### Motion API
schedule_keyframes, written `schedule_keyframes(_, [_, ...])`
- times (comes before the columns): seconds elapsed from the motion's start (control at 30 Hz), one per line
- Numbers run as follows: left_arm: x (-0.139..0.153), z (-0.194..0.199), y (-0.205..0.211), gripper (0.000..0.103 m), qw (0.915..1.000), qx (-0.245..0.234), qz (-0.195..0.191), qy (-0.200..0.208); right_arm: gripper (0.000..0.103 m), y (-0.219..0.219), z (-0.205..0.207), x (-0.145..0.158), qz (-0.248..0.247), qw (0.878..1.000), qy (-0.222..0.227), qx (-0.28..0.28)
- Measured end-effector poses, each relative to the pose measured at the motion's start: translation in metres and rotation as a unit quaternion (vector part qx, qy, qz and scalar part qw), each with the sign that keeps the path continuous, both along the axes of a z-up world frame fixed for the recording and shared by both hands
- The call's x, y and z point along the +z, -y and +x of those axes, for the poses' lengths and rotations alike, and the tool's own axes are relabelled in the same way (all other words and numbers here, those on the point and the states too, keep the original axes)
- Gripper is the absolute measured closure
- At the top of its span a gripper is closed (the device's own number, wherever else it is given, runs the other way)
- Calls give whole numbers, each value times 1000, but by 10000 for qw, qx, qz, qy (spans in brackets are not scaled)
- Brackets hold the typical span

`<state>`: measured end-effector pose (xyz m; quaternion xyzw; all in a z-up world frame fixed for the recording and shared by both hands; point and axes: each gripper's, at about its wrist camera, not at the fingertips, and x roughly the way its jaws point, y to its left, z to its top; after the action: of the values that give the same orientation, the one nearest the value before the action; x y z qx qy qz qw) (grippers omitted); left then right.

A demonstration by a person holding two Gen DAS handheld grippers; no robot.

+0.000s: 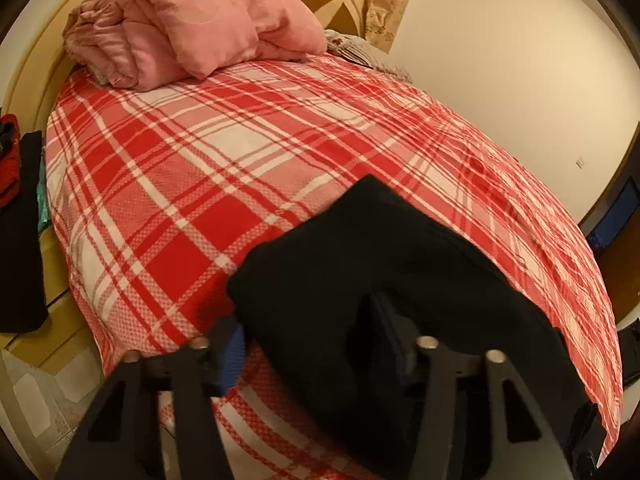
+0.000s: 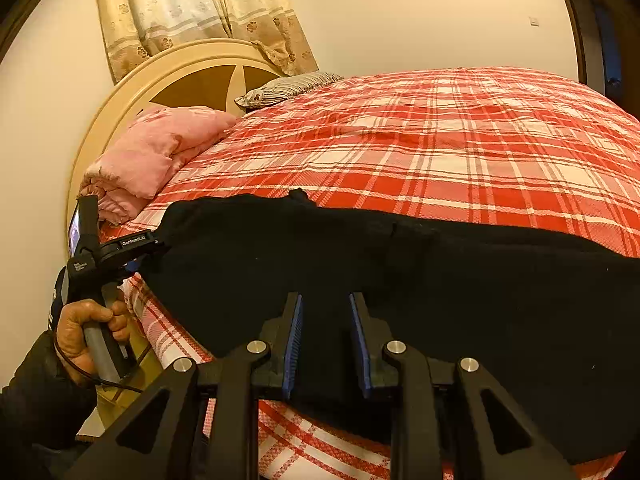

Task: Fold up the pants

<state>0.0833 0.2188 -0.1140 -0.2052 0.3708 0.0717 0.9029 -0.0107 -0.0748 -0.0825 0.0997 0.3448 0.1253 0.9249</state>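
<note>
Black pants (image 2: 400, 272) lie folded in a long band across the near side of the bed. My right gripper (image 2: 325, 298) is open over their near edge, its blue pads (image 2: 292, 340) standing apart with black cloth in the gap. My left gripper (image 1: 304, 312) is open wide at the left end of the pants (image 1: 380, 248). Cloth lies between its fingers and drapes over the right one. In the right wrist view the left gripper (image 2: 154, 246) meets the pants' left end, held by a person's hand (image 2: 88, 328).
The bed has a red and white plaid cover (image 1: 208, 168), with a bundled pink quilt (image 1: 192, 20) and a striped pillow (image 2: 288, 86) by the round headboard (image 2: 192, 80). Dark and red clothes (image 1: 16, 208) lie on a ledge at the left. A wall and curtain (image 2: 192, 4) stand behind.
</note>
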Motion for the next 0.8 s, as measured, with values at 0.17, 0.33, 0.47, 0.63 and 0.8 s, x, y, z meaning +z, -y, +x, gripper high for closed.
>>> schedule_keyframes(0.17, [5,0,14,72,9994,-128,322,45,78,-1,-1,2,-28,10000,19,-19])
schedule_keyframes(0.33, [5,6,13,71,9995,-89,292,-19,78,2,-3,2,9,10000,15,-89])
schedule_keyframes(0.47, [5,9,15,67,9994,-37,326,-124,78,4,-6,2,51,9999,17,-148])
schedule_keyframes(0.63, [5,11,19,59,9987,19,474,-204,78,10,-13,8,82,9995,138,-255])
schedule_keyframes(0.8, [5,13,13,66,9995,-11,238,-220,78,15,-18,12,169,9990,191,-370])
